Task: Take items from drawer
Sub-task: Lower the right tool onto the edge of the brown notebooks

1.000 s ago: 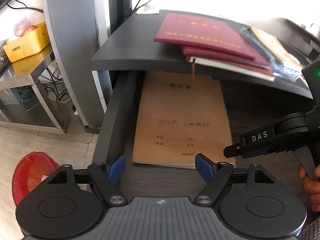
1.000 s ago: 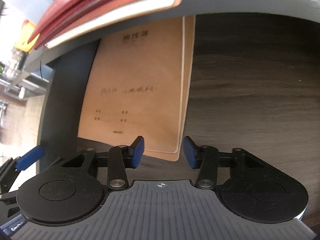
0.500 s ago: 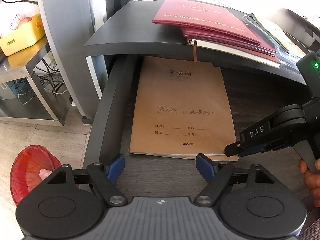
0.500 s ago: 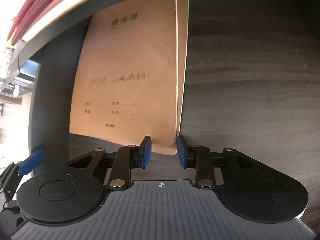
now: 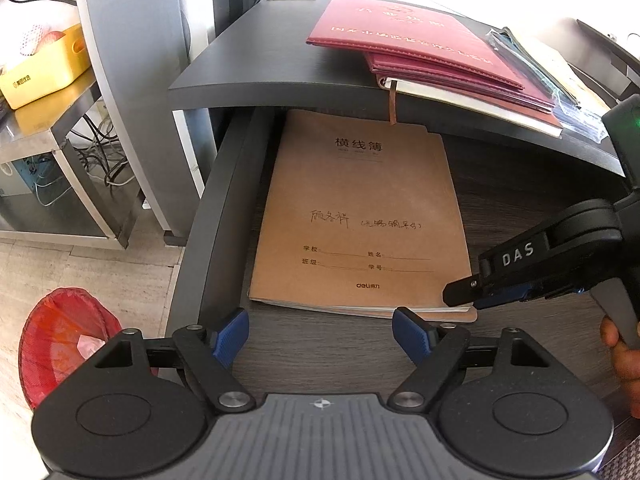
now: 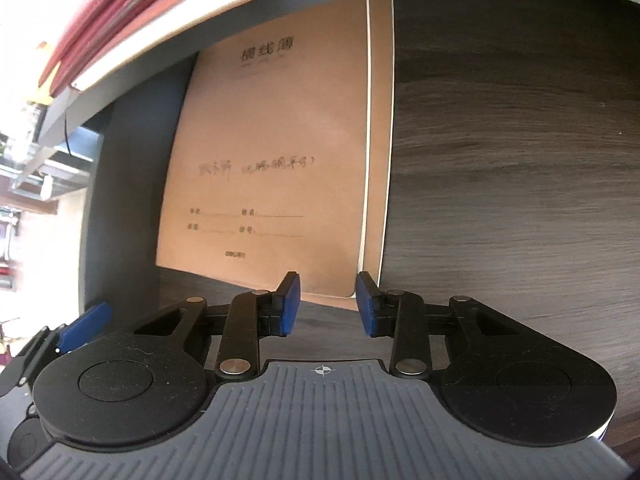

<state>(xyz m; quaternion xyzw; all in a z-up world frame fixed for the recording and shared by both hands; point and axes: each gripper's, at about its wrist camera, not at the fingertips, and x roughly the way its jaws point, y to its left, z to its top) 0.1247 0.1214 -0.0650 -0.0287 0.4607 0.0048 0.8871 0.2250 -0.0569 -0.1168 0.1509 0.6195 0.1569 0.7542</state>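
At the far left a red bin [image 5: 60,340] sits on the floor beside the open drawer [image 5: 208,232]. The left gripper [image 5: 320,332] hovers over the drawer's front edge with its jaws spread wide and nothing between them; it grasps nothing. Just beyond it a brown notebook [image 5: 360,216] lies flat on the drawer floor against the left wall, its far end tucked under the desk top [image 5: 260,64], with a second brown cover showing under its right edge. On the desk top above lies a stack of red booklets [image 5: 412,48].

To the right, the right gripper [image 6: 327,306] points down at the notebook's near right corner. Its jaws have just been closing and stand partly closed, one on each side of the corner, but the pads [image 6: 290,304] do not seem to press on the paper, so nothing is held yet.

The step in hand seems to be pinching that corner. A thin, flat notebook gives little to grab, so the right gripper would do well to slide one finger under the edge before closing, then lift gently and draw the notebook toward the drawer front, clear of the overhanging desk top. The lower cover may cling or come along.
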